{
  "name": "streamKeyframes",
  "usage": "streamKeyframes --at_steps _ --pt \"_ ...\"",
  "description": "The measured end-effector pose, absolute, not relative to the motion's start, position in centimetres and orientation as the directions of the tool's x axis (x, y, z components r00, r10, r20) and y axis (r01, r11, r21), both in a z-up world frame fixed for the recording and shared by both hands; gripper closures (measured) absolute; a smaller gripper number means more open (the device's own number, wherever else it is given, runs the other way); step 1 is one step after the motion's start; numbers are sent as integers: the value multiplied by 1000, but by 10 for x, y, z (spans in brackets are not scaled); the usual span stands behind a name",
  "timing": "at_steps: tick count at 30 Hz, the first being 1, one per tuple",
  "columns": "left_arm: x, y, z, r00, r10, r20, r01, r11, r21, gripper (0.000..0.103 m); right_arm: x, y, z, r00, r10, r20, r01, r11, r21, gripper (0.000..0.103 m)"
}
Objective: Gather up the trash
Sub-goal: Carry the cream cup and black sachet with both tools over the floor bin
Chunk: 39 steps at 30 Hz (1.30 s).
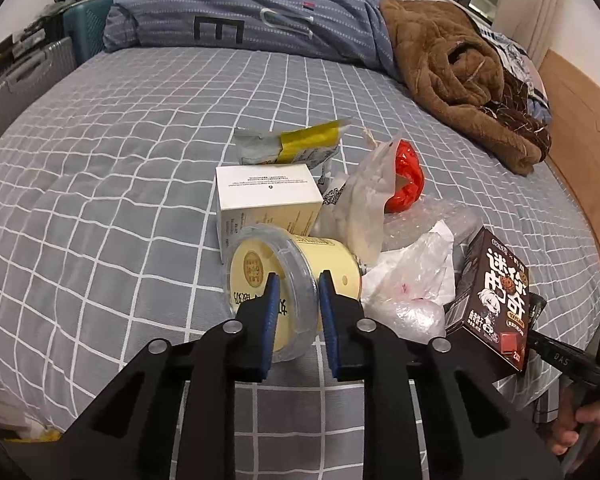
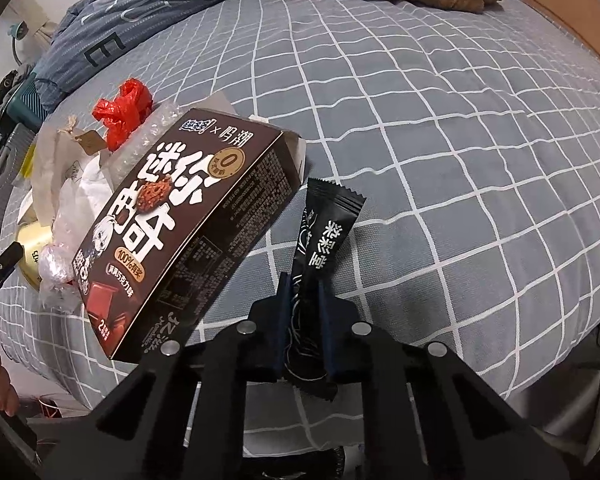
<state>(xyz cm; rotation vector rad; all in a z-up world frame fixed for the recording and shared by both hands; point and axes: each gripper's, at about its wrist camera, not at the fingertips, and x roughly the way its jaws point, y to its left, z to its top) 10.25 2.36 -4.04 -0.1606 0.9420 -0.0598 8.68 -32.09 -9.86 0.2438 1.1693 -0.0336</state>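
A pile of trash lies on the grey checked bed [image 1: 100, 168]. My left gripper [image 1: 298, 286] straddles the clear rim of a toppled yellow tub [image 1: 284, 280], jaws close on either side of the lid edge. Behind it sit a white carton [image 1: 266, 194], a yellow-and-grey wrapper [image 1: 292, 144], a white bag [image 1: 364, 204], a red plastic bag [image 1: 406, 180] and crumpled clear plastic [image 1: 416, 276]. A brown cookie box [image 1: 496, 300] [image 2: 180, 232] lies at the right. My right gripper [image 2: 304, 284] is shut on a black sachet [image 2: 324, 232] beside that box.
A brown fleece garment [image 1: 460, 68] and a blue-grey duvet [image 1: 252, 12] lie at the head of the bed. Suitcases [image 1: 24, 80] stand left of the bed. A wooden bed frame [image 1: 580, 120] runs along the right side.
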Motion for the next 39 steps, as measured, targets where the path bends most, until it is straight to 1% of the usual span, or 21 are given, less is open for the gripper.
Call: streamKeyframes --at_steps 8,20,28,39 --pt "99 29 -35 595 -129 -793 -26 983 -179 89 84 -312 -93 412 81 -908 140 979 151 90" --pt "84 27 -24 615 -139 -776 -12 983 -185 90 73 -310 -78 445 66 -893 119 984 132 90" --pt "58 26 -14 629 -151 -763 -1 981 -196 90 55 -309 -63 484 54 -873 103 988 118 90" --pt "14 22 9 665 -170 -727 25 978 -206 90 19 -294 -29 557 41 -830 66 994 93 90"
